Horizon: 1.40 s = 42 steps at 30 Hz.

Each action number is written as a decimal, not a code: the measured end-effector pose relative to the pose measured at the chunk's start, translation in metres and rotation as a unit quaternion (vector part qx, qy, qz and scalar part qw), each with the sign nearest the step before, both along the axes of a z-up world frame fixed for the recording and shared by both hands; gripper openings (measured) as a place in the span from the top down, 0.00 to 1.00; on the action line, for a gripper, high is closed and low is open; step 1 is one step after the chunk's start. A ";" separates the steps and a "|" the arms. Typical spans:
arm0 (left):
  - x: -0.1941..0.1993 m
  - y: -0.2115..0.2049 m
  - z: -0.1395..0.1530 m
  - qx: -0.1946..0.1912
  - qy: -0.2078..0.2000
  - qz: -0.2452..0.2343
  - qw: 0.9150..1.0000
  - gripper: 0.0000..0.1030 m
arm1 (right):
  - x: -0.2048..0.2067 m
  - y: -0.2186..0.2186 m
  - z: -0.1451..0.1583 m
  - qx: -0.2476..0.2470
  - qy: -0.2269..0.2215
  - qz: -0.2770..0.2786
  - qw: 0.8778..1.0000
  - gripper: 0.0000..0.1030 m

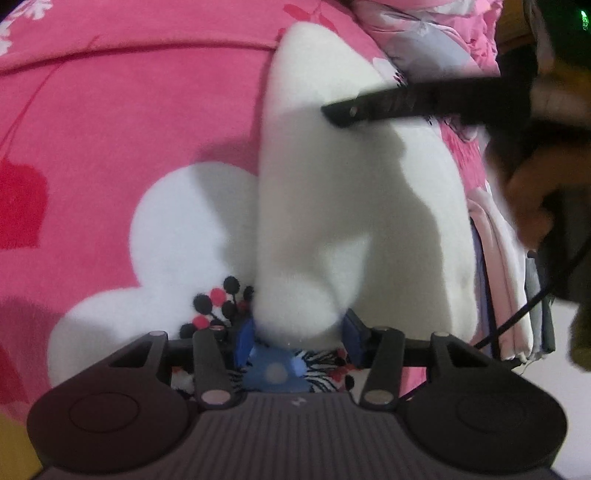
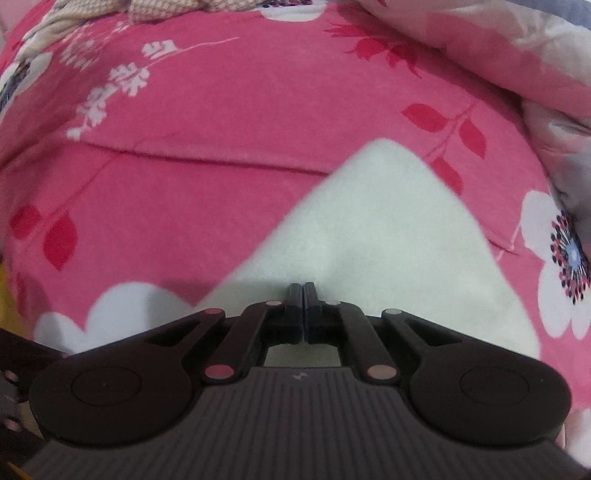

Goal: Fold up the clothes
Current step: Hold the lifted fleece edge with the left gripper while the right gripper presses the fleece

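Note:
A white fluffy cloth (image 1: 351,206) lies partly folded on a pink flowered bedsheet (image 1: 129,110). In the left wrist view my left gripper (image 1: 300,334) has its blue-padded fingers (image 1: 244,338) on either side of the cloth's thick near corner, closed on it. My right gripper (image 2: 303,293) is shut with its black fingers pressed together, hovering low over the same white cloth (image 2: 369,229). From the left wrist camera the right gripper (image 1: 338,114) reaches in from the right, over the cloth's far part, with nothing seen between its fingers.
A stack of folded pale clothes (image 1: 509,280) sits right of the white cloth. A rumpled flowered quilt (image 2: 498,48) lies along the far right. A checked fabric (image 2: 159,7) lies at the far left. A person's hand (image 1: 532,195) holds the right gripper.

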<state>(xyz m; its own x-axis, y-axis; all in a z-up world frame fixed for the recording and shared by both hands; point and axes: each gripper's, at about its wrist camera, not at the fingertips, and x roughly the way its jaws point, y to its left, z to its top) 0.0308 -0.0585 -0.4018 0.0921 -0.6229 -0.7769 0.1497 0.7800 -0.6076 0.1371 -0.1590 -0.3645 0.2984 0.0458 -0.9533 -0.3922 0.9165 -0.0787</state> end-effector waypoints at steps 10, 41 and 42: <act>0.002 0.000 -0.003 -0.007 0.008 0.008 1.000 0.50 | 0.025 -0.020 -0.041 -0.003 -0.036 -0.002 0.999 1.00; 0.012 -0.014 0.001 0.022 -0.024 -0.052 0.998 0.48 | -0.047 -0.035 -0.001 0.063 -0.033 -0.074 0.995 1.00; 0.012 -0.015 0.001 0.025 -0.025 -0.056 0.998 0.49 | -0.051 -0.036 0.001 0.062 -0.035 -0.075 0.995 1.00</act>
<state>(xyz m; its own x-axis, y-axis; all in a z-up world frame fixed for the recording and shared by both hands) 0.0431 -0.0736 -0.4013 0.0644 -0.5913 -0.8039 0.2667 0.7865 -0.5571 0.0859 -0.1947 -0.3633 0.3761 0.1112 -0.9199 -0.2474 0.9688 0.0160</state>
